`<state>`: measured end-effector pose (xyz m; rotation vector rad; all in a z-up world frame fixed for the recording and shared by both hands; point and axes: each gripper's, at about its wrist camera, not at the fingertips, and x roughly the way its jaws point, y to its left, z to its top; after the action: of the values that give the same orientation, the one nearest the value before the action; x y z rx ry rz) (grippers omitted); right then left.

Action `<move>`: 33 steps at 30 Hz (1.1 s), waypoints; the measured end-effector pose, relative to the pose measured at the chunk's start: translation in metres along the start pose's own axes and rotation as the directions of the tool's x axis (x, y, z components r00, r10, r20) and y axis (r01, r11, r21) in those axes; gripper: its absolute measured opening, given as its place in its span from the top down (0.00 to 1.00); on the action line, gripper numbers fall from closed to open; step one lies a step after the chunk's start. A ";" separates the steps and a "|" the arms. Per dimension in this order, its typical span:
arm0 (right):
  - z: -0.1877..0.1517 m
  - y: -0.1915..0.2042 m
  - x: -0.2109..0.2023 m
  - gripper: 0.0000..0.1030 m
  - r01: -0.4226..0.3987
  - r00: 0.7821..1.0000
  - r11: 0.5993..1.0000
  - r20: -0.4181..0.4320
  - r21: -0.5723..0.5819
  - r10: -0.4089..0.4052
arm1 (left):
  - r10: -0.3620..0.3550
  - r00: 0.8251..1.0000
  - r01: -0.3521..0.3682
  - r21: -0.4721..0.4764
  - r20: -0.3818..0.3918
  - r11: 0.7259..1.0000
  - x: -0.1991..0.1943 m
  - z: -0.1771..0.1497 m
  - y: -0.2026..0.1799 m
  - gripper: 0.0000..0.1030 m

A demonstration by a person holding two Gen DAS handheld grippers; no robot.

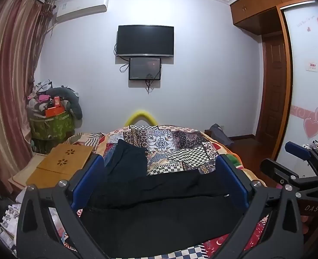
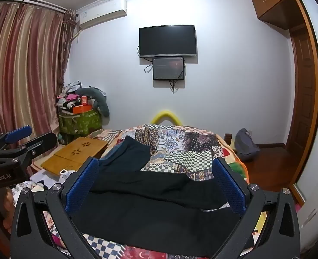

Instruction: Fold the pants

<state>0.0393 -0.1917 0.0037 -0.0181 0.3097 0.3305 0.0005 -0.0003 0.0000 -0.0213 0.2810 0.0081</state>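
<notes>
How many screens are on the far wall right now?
2. A large dark TV hangs at the middle of the wall, and a smaller screen sits directly below it, slightly right of the TV's centre. Both show fully; none appears hidden.

Pants (image 1: 154,205) lie on the quilt (image 1: 176,146), wooden board (image 1: 61,164) left of them.

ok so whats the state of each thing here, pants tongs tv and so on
pants: black, spread loosely on the bed, not yet folded, one leg angled away
left tongs: open, above the pants, holding nothing
right tongs: open, above the pants, holding nothing
tv: screen dark
small screen: under the tv, dim picture showing
curtain: drawn
wooden door: shut
</notes>
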 end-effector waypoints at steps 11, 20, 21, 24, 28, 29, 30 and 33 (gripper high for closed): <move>0.000 0.002 0.000 0.00 0.001 1.000 1.000 -0.007 0.002 -0.001 | 0.004 1.000 -0.004 -0.014 -0.001 1.000 0.008 -0.002 0.004 0.00; 0.002 -0.002 0.003 0.00 -0.002 1.000 1.000 -0.011 0.005 0.002 | 0.001 1.000 -0.001 -0.014 0.001 1.000 0.003 -0.002 0.007 0.00; 0.002 -0.002 0.004 0.00 -0.002 1.000 1.000 -0.011 0.006 0.003 | 0.001 1.000 -0.001 -0.014 0.001 1.000 0.002 -0.003 0.006 0.00; 0.003 -0.001 0.003 0.00 0.000 1.000 1.000 -0.010 0.007 0.000 | 0.000 1.000 0.000 -0.015 -0.001 1.000 0.004 -0.003 0.008 0.00; 0.003 0.002 0.002 0.00 -0.001 1.000 1.000 -0.008 0.009 0.001 | 0.002 1.000 -0.002 -0.014 -0.001 1.000 0.004 -0.002 0.007 0.00; 0.003 0.003 0.002 0.00 -0.001 1.000 1.000 -0.008 0.009 0.001 | 0.002 1.000 -0.002 -0.014 -0.001 1.000 0.004 -0.002 0.007 0.00; 0.003 0.004 0.002 0.00 -0.001 1.000 1.000 -0.008 0.009 0.001 | 0.002 1.000 -0.002 -0.014 -0.002 1.000 0.004 -0.002 0.007 0.00; 0.004 0.009 0.001 0.00 -0.002 1.000 1.000 -0.006 0.009 0.002 | 0.005 1.000 -0.005 -0.013 0.000 1.000 0.004 -0.002 0.008 0.00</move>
<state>0.0384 -0.1827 0.0074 -0.0101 0.3170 0.3312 0.0037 0.0072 -0.0035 -0.0334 0.2807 0.0150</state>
